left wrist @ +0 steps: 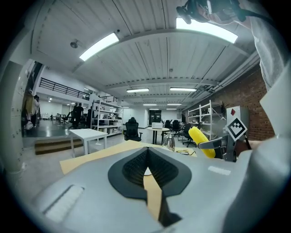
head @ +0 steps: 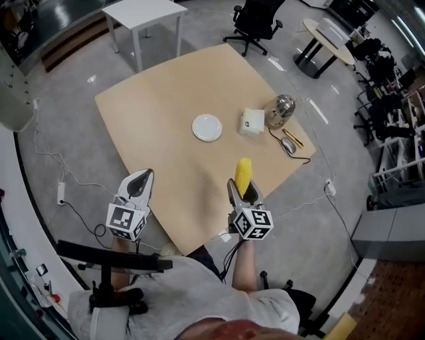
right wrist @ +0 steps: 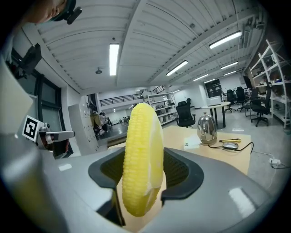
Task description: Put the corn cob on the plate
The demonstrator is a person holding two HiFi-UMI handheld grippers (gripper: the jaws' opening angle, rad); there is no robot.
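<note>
Cob [head: 244, 174] held up by the table's [head: 159, 113] near edge.
The right gripper [head: 243, 191] clamps it upright (its own view shows both pads pressing the kernels). Only the head view shows the plate [head: 207, 127], mid-table, well apart. The left gripper [head: 141, 180] is closed, empty.

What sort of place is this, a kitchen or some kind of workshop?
Probably an open-plan lab or workshop office: a black office chair, metal storage shelves, and a bare grey floor under strip lights.
</note>
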